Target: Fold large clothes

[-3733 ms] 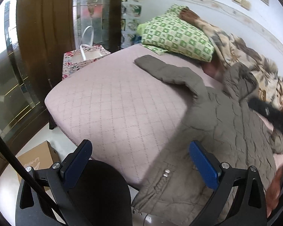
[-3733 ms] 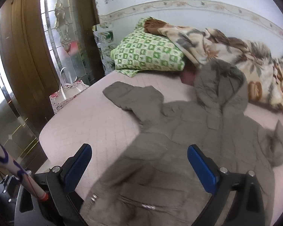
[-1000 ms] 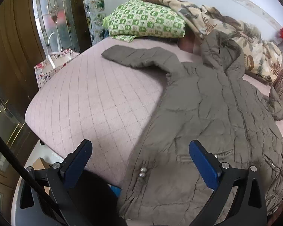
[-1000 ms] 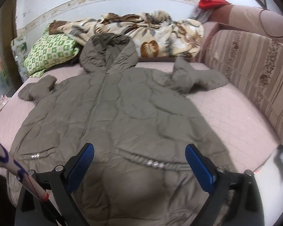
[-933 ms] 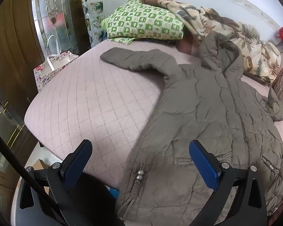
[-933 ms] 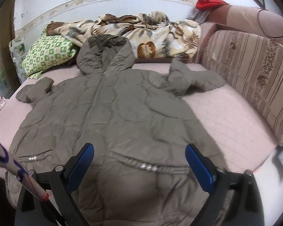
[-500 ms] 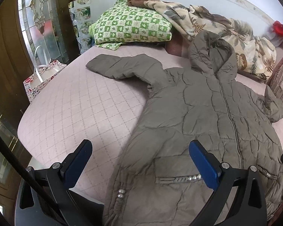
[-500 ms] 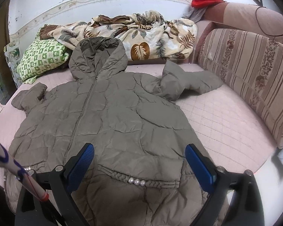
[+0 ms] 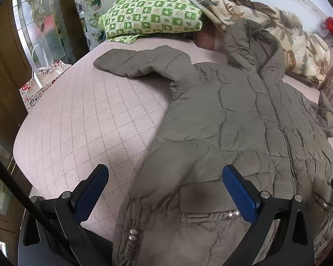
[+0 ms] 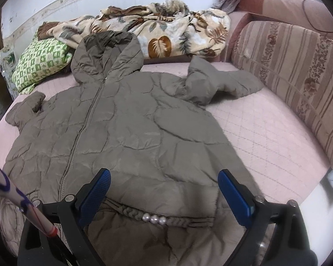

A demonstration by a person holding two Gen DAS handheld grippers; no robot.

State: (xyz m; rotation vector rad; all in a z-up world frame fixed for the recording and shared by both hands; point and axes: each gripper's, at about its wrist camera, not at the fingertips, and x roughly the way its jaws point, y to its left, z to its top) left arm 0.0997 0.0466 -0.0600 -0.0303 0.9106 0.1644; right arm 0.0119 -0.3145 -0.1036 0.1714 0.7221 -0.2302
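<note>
Jacket (image 10: 126,133) lies face up, zipped, spread flat on the bed (image 10: 266,133), hood toward the pillow (image 9: 151,15) and blanket (image 10: 166,28). One sleeve (image 9: 139,62) stretches straight out to the side; the other (image 10: 217,84) is bunched and bent near the sofa back (image 10: 288,62). No fold made yet, so the task looks barely begun: sleeves, sides and hem all left. Left claw (image 9: 164,190) hovers over the hem corner, spread wide, holding nothing. Right claw (image 10: 164,188) likewise spread and empty above the pearl pocket trim (image 10: 154,219).

Soft daylight, fisheye-warped, blurred edges
</note>
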